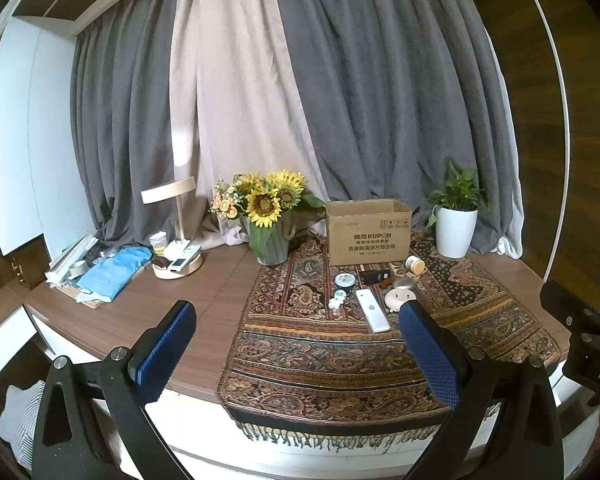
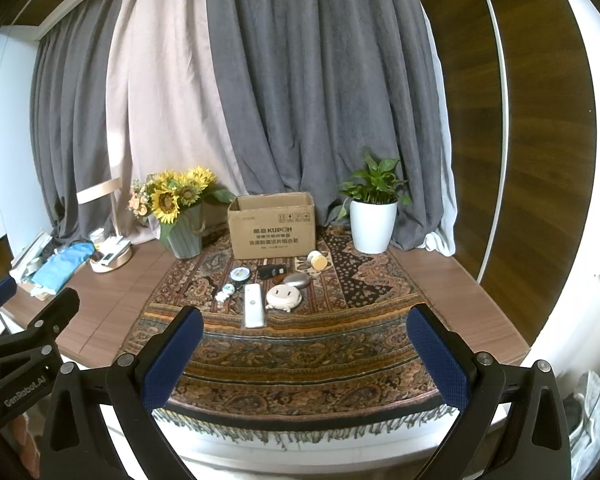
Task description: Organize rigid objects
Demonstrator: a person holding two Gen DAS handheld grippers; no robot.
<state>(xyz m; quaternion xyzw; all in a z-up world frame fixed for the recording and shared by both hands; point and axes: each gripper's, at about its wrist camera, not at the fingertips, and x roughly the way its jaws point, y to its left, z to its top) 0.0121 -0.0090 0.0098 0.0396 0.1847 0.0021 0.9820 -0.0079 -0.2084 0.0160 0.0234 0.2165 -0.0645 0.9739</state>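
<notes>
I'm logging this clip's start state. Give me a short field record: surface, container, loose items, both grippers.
surface: patterned runner on a wooden table
container: cardboard box, open top, at the back of the runner
loose items: white remote, round tin, small figurine, black device, grey oval case, round face-shaped item, small jar, all in front of the box
left gripper: open, empty
right gripper: open, empty
</notes>
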